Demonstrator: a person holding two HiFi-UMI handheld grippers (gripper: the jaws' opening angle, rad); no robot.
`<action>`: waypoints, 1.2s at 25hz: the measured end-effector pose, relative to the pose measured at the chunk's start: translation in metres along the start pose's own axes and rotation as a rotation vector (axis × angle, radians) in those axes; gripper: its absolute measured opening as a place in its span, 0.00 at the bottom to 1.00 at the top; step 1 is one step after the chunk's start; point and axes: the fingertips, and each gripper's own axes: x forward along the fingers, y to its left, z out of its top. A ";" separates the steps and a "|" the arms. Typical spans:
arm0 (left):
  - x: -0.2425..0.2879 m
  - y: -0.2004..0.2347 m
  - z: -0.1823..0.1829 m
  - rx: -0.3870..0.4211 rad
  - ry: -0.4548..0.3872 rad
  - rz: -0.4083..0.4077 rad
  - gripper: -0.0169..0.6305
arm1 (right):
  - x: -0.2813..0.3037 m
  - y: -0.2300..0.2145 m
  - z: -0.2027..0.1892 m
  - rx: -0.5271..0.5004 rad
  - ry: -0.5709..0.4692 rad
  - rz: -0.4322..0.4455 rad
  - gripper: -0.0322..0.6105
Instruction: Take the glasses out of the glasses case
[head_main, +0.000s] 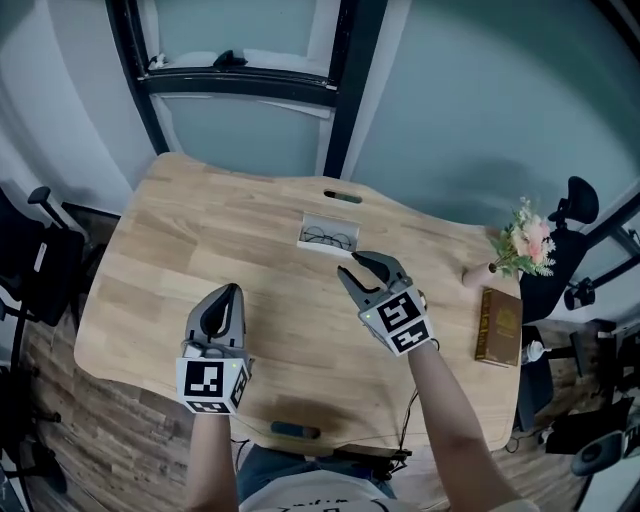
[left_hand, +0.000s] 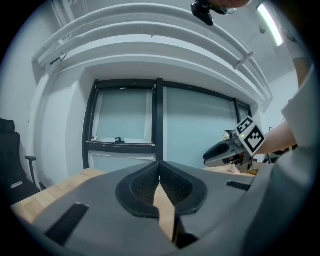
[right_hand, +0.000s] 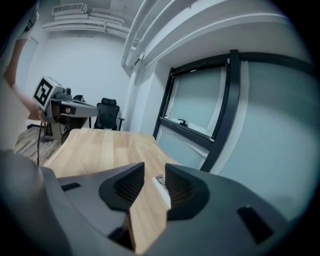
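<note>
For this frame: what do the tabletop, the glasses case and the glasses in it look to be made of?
Tabletop: light wood or wood-look laminate with a matte finish; plank-like grain strips show.
Glasses case: white and smooth, probably rigid plastic or coated card; too small to tell which.
Glasses: thin dark rims, likely metal wire, though thin plastic can't be ruled out.

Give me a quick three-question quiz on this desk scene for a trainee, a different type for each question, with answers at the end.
1. True or false: the glasses lie inside the open glasses case.
2. The right gripper has its jaws: A apart with nothing gripped, B shut together, C closed on the glasses.
3. Fill in: near the book at the table edge stand pink ___.
Key: 1 true; 2 A; 3 flowers.
</note>
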 end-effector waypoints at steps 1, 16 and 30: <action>0.005 0.004 -0.004 -0.005 0.008 -0.009 0.05 | 0.013 -0.003 -0.006 -0.011 0.030 0.010 0.26; 0.063 0.048 -0.059 -0.074 0.108 -0.077 0.05 | 0.156 -0.044 -0.101 -0.302 0.504 0.242 0.21; 0.077 0.058 -0.096 -0.100 0.189 -0.066 0.05 | 0.199 -0.046 -0.139 -0.359 0.662 0.418 0.12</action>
